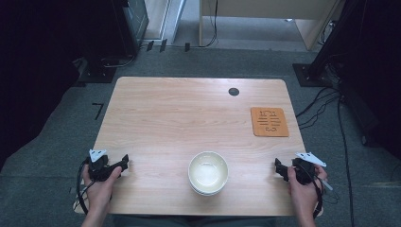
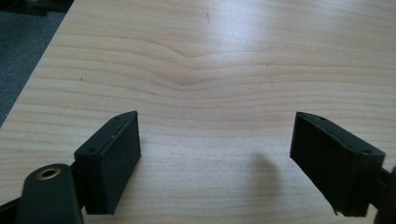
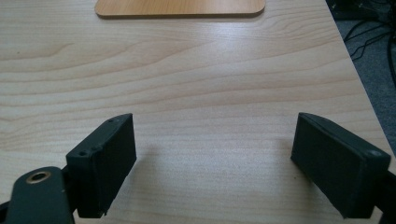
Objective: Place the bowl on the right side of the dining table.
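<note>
Looking down from the high view, we rest our left gripper and right gripper at the near table edges, the stacked white bowls between them, well apart from both. Our left gripper view shows jaws spread over bare wood near the left edge. Our right gripper view shows jaws spread, the orange mat ahead.

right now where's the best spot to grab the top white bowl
Probably the rim of the top white bowl, from above, one jaw inside and one outside. It sits upright, nested in a stack, so its lower wall is covered and only the thin lip is free. The right gripper and left gripper, both open, flank it.
</note>
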The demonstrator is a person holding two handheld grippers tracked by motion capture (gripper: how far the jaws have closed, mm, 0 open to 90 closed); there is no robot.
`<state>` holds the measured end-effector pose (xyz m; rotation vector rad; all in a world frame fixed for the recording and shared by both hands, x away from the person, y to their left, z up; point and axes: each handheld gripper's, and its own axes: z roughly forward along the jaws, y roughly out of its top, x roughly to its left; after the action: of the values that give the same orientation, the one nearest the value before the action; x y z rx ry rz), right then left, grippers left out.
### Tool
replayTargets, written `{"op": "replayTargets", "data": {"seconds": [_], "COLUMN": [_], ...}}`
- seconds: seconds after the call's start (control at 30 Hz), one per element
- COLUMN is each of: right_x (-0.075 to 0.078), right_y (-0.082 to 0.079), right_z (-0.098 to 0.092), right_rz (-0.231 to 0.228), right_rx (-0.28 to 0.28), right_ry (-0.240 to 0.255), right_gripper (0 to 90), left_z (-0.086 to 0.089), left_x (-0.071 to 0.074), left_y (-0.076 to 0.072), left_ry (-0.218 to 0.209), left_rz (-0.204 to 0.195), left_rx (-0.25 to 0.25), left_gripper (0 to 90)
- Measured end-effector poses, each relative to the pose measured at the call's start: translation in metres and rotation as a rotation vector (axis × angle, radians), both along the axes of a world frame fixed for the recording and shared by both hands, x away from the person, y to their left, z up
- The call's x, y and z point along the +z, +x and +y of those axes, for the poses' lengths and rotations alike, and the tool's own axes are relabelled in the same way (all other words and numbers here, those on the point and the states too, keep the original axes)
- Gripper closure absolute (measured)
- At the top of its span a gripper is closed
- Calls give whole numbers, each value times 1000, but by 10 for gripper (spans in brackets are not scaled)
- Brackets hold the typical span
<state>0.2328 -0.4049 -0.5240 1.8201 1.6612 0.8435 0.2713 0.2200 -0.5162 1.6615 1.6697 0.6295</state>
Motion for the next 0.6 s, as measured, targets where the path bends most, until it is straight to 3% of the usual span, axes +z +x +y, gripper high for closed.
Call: {"op": "replayTargets", "data": {"seconds": [0.07, 0.13, 0.2, 0.27, 0.4, 0.47, 0.6], "right_x": [0, -1, -1, -1, 0, 1, 5], "right_y": [1, 3, 3, 3, 2, 0, -1], "right_z": [0, 6, 9, 9, 8, 8, 9], "right_rz": [0, 15, 22, 19, 11, -11, -44], "right_rx": [-5, -15, -25, -31, -42, -43, -52], "right_ry": [0, -49, -65, -64, -49, -17, -18], "right_gripper": [133, 133, 132, 139, 156, 163, 171], "left_z": [1, 2, 0, -3, -11, -15, -22], "left_x": [1, 2, 7, 10, 11, 12, 14], "left_y": [-1, -3, -6, -9, -11, -11, -14], "left_ry": [-21, -34, -42, -53, -46, -53, -54], "left_rz": [1, -2, -40, -69, -85, -88, -116], "left_rx": [3, 8, 9, -17, -42, -66, -86], "left_gripper": [154, 132, 112, 100, 83, 83, 83]}}
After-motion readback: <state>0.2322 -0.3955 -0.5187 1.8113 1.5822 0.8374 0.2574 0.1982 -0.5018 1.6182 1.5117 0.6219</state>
